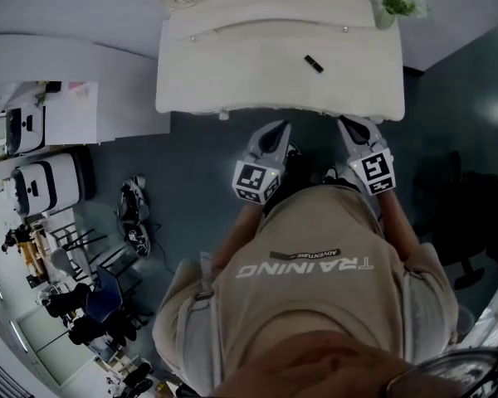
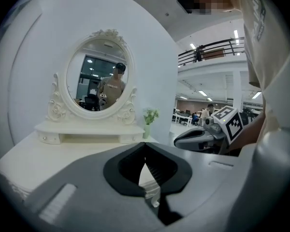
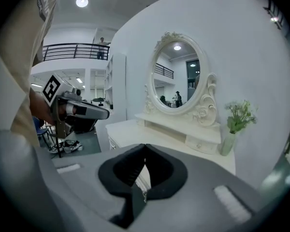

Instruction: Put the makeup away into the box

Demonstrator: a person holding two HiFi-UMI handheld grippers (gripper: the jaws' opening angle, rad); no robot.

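Note:
A small black makeup stick (image 1: 314,64) lies on the white dressing table (image 1: 232,89), right of its middle. No box shows in any view. My left gripper (image 1: 275,133) and right gripper (image 1: 353,128) hang side by side just short of the table's front edge, close to the person's body. In the left gripper view the left gripper (image 2: 145,149) has its jaws shut with nothing between them. In the right gripper view the right gripper (image 3: 145,150) is shut and empty too. Each gripper sees the other: the right gripper (image 2: 203,137), the left gripper (image 3: 82,111).
An oval mirror (image 2: 99,79) in an ornate frame stands at the table's back over a low shelf with small drawers (image 3: 198,141). A vase of flowers (image 1: 396,2) sits at the back right corner. Shoes (image 1: 134,214) lie on the floor to the left, near chairs and desks.

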